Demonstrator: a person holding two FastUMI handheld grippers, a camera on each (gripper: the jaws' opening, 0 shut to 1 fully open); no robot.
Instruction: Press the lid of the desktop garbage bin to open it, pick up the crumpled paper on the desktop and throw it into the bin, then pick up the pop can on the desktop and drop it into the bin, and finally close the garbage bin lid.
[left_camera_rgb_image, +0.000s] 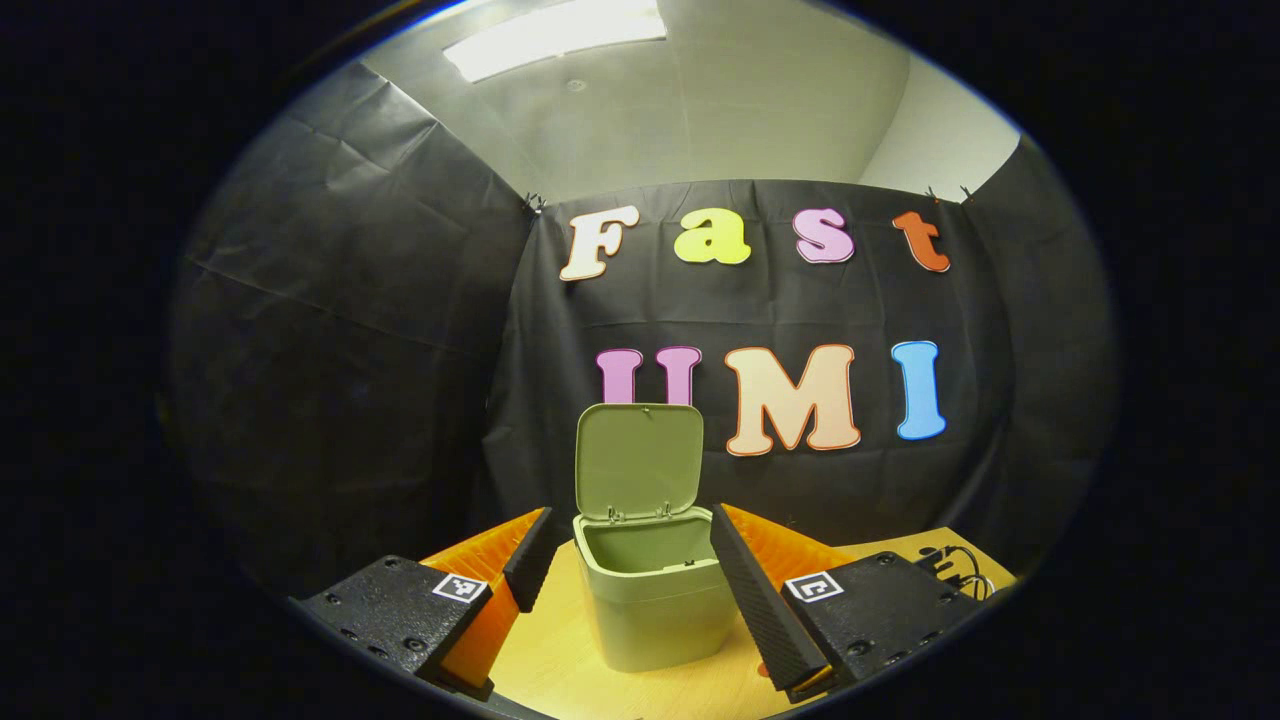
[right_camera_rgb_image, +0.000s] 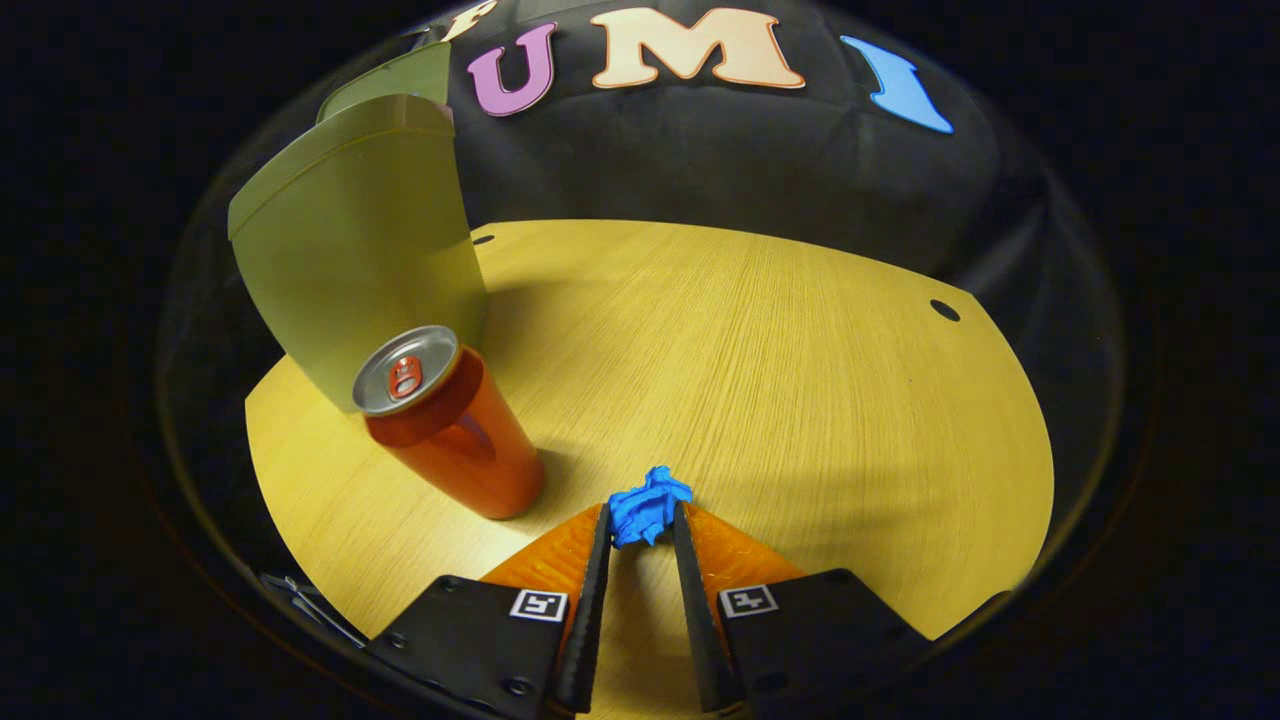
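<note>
From the left gripper view I could not see the floor of the garbage bin (left_camera_rgb_image: 655, 600); only the upper part of its inside walls showed, so I could not tell whether anything lay in it. The jaws of my left gripper (left_camera_rgb_image: 640, 570) stood wide apart, one on each side of the bin, which sat farther off between them and untouched. Some dark cables (left_camera_rgb_image: 955, 565) at the far right edge of the bench (left_camera_rgb_image: 560, 660) were too small to make out.

In the right gripper view the bin (right_camera_rgb_image: 350, 260) was cut by the edge and seen from its side, so its opening was hidden from me there. The bottom of the crumpled paper (right_camera_rgb_image: 648, 510) was hidden between the fingertips, and I could not tell whether it touched the bench (right_camera_rgb_image: 800, 380) or hung just above it.

The paper was a small, bright blue, tightly creased wad. My right gripper (right_camera_rgb_image: 640, 530) had its jaws drawn in narrow and clamped on it from both sides.

The pop can (right_camera_rgb_image: 450, 425) stood upright on the bench, orange-red with a silver top and red tab, just in front of the bin and near the paper, to its left.

The bin was pale olive green, its lid (left_camera_rgb_image: 638, 462) raised upright at the back.
</note>
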